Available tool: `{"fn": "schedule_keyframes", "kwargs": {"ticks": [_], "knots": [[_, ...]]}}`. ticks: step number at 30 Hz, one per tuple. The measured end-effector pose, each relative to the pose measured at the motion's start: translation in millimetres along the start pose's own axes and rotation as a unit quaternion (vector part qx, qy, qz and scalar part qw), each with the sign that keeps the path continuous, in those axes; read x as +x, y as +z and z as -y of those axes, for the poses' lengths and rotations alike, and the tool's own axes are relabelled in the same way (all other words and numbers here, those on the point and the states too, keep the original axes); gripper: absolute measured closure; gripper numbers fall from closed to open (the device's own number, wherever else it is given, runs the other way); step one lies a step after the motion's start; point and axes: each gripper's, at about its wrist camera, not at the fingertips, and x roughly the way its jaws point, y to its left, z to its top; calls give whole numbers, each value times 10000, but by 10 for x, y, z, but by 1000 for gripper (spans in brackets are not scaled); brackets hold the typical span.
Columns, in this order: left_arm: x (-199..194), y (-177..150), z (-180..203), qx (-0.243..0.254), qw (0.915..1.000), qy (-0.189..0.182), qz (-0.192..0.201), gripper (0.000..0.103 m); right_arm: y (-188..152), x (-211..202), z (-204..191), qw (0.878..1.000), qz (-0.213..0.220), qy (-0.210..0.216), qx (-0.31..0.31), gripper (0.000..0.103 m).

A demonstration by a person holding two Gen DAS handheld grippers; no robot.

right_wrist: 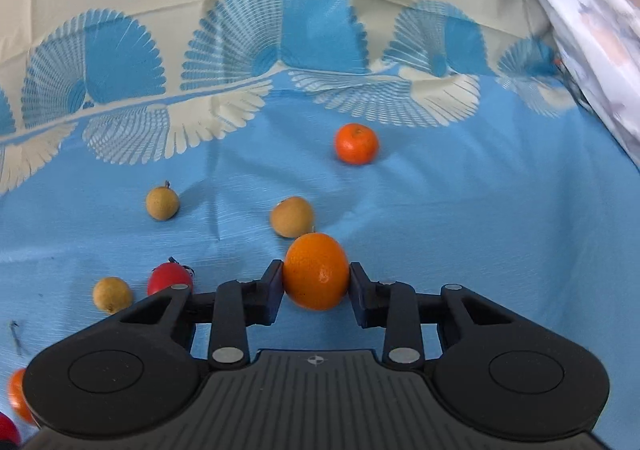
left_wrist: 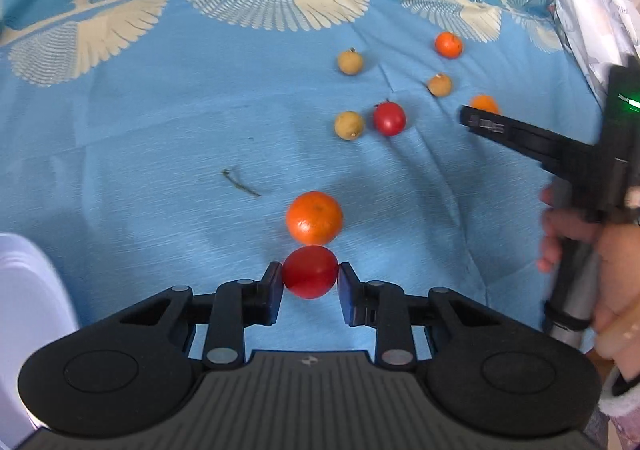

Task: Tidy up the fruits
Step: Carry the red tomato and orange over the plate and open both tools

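Note:
My left gripper is shut on a red tomato just above the blue cloth, with an orange lying right beyond it. My right gripper is shut on an orange; that orange shows partly behind the right gripper's finger in the left wrist view. Loose on the cloth are another red tomato, three tan longans and a further orange. In the right wrist view they show as the tomato, the longans and the orange.
A white container edge sits at the left of the left wrist view. A small twig lies on the cloth. A pale patterned fabric rises along the right side. The person's hand holds the right gripper.

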Motion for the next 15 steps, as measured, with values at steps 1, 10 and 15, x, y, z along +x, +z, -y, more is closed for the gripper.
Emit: {"fn": "schedule_keyframes", "kwargs": {"ticks": [1, 10, 15], "knots": [[-68, -29, -4, 1, 10000, 58, 29, 71, 2, -114, 44, 9999, 18, 41, 123, 67], [-1188, -430, -350, -304, 9979, 401, 414, 70, -172, -1614, -63, 9955, 554, 739, 195, 67], [-1738, -831, -678, -601, 9949, 691, 426, 70, -454, -2419, -488, 9884, 665, 1363, -44, 67]]}}
